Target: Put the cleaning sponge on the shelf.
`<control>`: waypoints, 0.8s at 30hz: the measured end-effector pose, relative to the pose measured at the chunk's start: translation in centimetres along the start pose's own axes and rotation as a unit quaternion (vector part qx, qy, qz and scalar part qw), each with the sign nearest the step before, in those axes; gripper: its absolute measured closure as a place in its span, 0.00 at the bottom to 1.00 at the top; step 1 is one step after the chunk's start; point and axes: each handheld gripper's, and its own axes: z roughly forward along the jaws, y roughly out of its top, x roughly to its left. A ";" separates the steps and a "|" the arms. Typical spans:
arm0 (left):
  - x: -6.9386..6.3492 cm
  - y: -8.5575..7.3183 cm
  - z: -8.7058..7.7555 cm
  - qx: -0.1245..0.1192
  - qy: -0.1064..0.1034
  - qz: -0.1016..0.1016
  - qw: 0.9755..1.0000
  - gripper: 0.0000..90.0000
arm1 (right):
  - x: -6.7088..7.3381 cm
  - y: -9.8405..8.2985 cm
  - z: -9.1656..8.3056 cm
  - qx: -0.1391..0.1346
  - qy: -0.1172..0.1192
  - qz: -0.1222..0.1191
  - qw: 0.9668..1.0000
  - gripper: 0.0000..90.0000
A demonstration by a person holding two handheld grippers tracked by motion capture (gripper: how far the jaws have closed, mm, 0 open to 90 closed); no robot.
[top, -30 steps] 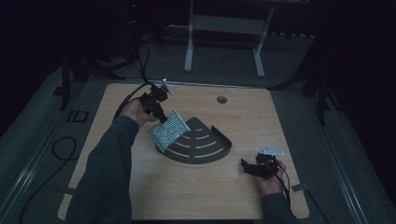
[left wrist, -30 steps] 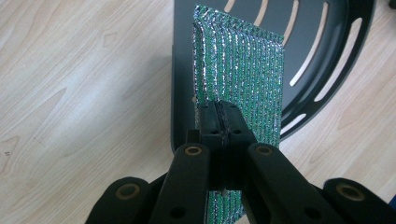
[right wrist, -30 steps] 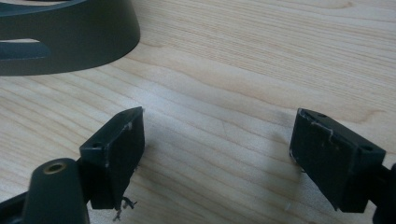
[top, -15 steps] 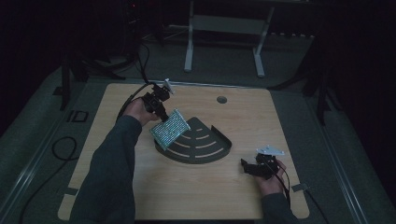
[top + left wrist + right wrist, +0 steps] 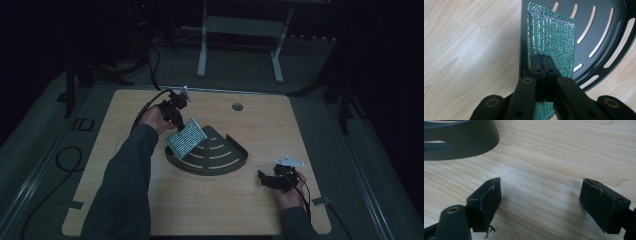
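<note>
From the high view, the left tool (image 5: 176, 116) was clamped on the upper corner of a green glittering pad (image 5: 186, 138), which hung tilted over the left part of a dark fan-shaped slotted rack (image 5: 212, 157) near the middle of the table (image 5: 250, 210). The pad's long axis ran down and away from that tool toward the rack's floor, so the rack lay directly beneath and just beyond the held thing. The right tool (image 5: 265, 179) rested low on the table, well apart from the pad, beside the rack's right rim; the left hand was plainly the nearer one. In the left gripper view, the jaws were pressed tight together on the pad's (image 5: 551, 45) near edge, the pad standing edge-on and stretching away over the rack's (image 5: 599, 37) straight left wall, its far end above the curved slots. Judging from this, the coming move turned on lining that edge with a slot. In the right gripper view, the right tool (image 5: 540, 200) stood wide open with nothing but bare table between its jaws, the rack's curved wall (image 5: 469, 142) off to the upper left.
</note>
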 end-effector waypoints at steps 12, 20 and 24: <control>0.1 0.4 0.9 0.005 0.004 0.000 1.000 1.00 | 0.0 0.0 0.0 0.001 0.001 -0.001 1.000 0.19; 0.0 0.6 1.7 0.012 0.004 -0.001 1.000 1.00 | 0.0 0.0 0.0 0.001 0.001 -0.001 1.000 0.19; -0.1 0.7 1.9 0.013 0.007 0.001 1.000 1.00 | 0.0 0.0 0.0 0.001 0.001 -0.001 1.000 0.19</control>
